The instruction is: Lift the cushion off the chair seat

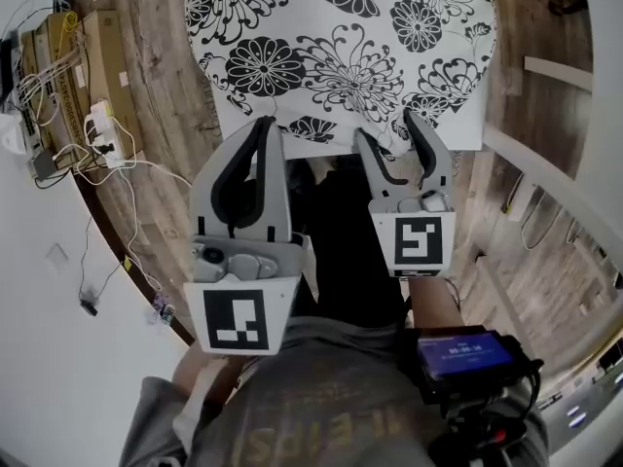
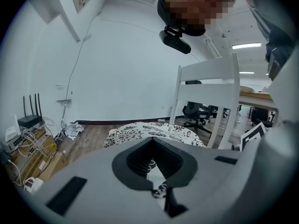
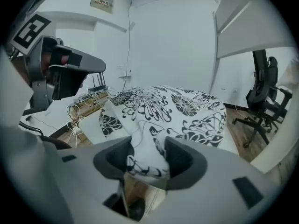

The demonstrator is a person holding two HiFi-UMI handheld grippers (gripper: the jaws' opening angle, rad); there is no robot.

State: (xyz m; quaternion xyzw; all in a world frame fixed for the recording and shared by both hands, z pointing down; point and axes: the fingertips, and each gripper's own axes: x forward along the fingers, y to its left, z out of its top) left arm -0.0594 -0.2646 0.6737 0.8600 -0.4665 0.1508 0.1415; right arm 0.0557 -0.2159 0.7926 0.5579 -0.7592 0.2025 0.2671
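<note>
**Cushion lying on the seat, one hand-held gripper straddling its near edge**

The cushion (image 1: 341,47), white with black flowers, is lying flat on the chair (image 2: 208,94) seat. It is filling the far half of the head view, with wooden floor (image 1: 165,86) showing to its left and right. Nothing suggests it is leaving the seat yet, so the lift itself is not yet done.

Both tools are sitting at the cushion's near edge, side by side. The right hand-held gripper (image 1: 387,129) is pointing down at the near right part of that edge with its jaws spread. In the right gripper view a bunched fold of the flowered fabric is rising between the two dark pads and filling most of the gap. The jaws are looking wide rather than squeezed, so I am judging this as fabric gathered but not yet clamped.

The left hand-held gripper (image 1: 268,125) is resting at the near left part of the edge. In the left gripper view its tips are looking drawn together, leaving only the hollow between the curved pads. A sliver of flowered fabric is showing through that hollow from below, and nothing is visibly pinched there.

So the approach is looking complete and the grasp is beginning on the right side only. What is remaining, by my reading, is closing the right jaws on the fold, getting a hold on the left side, and raising the cushion clear of the seat.
</note>
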